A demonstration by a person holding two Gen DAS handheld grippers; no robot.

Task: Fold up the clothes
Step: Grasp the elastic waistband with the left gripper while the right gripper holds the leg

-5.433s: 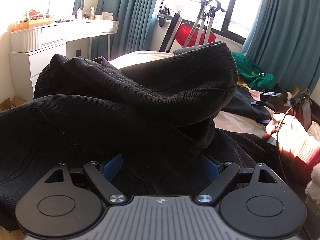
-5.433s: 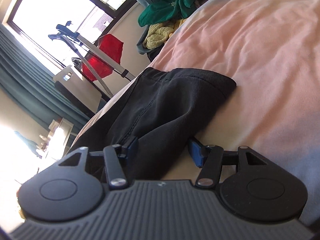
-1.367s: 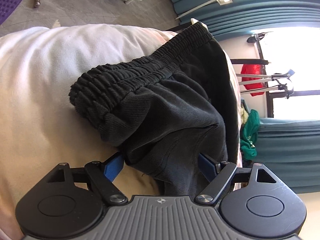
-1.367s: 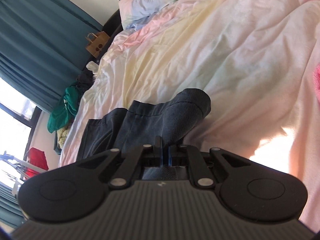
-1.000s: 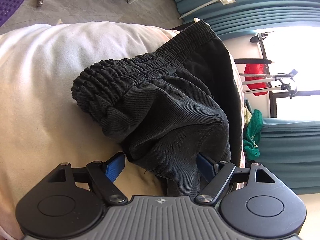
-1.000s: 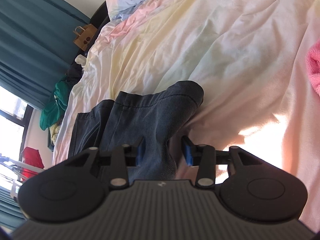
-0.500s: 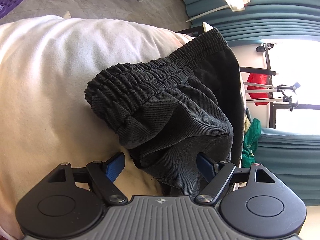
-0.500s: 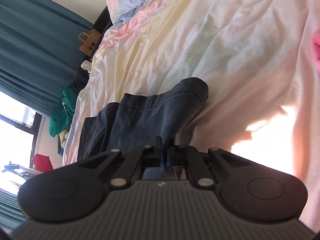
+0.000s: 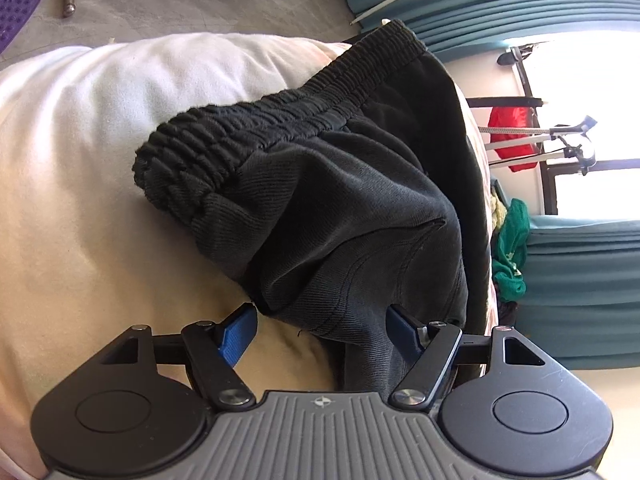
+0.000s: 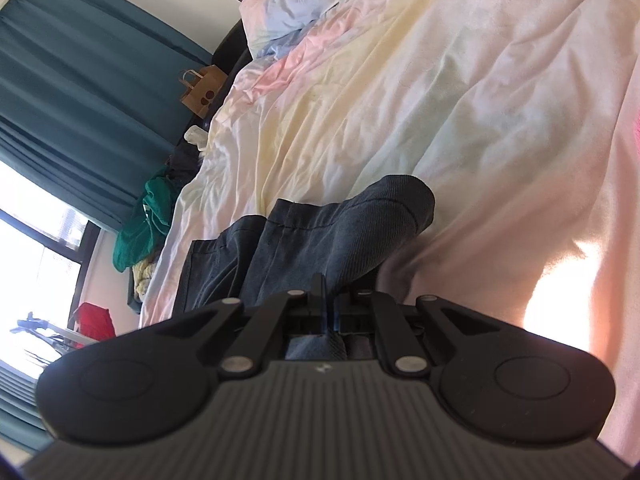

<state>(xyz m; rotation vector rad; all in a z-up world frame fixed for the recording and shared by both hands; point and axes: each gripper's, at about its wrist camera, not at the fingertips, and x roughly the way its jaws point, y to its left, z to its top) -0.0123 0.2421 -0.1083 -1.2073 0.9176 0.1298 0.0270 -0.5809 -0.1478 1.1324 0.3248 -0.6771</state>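
The black trousers (image 9: 340,200) fill the middle of my left wrist view, lying bunched on the pale bedspread (image 9: 80,200). Their ribbed elastic waistband (image 9: 256,128) runs from the centre left up toward the top centre, thick and gathered, and below it the twill cloth folds into soft ridges with a stitched seam curving near the lower middle. My left gripper (image 9: 320,330) sits at the bottom centre, its blue pads on either side of a hanging fold; the jaws are closing around that cloth, though I see the left pad standing just clear of it.

In my right wrist view the trousers (image 10: 320,240) look greyer, a rounded folded end pointing toward the centre right of the frame, lying on the pastel bed cover. My right gripper (image 10: 329,312) at the lower centre has its fingers pressed together, pinching the near edge of the cloth.

Teal curtains (image 10: 60,100) hang at the left, with a green garment (image 10: 140,220) heaped below them.
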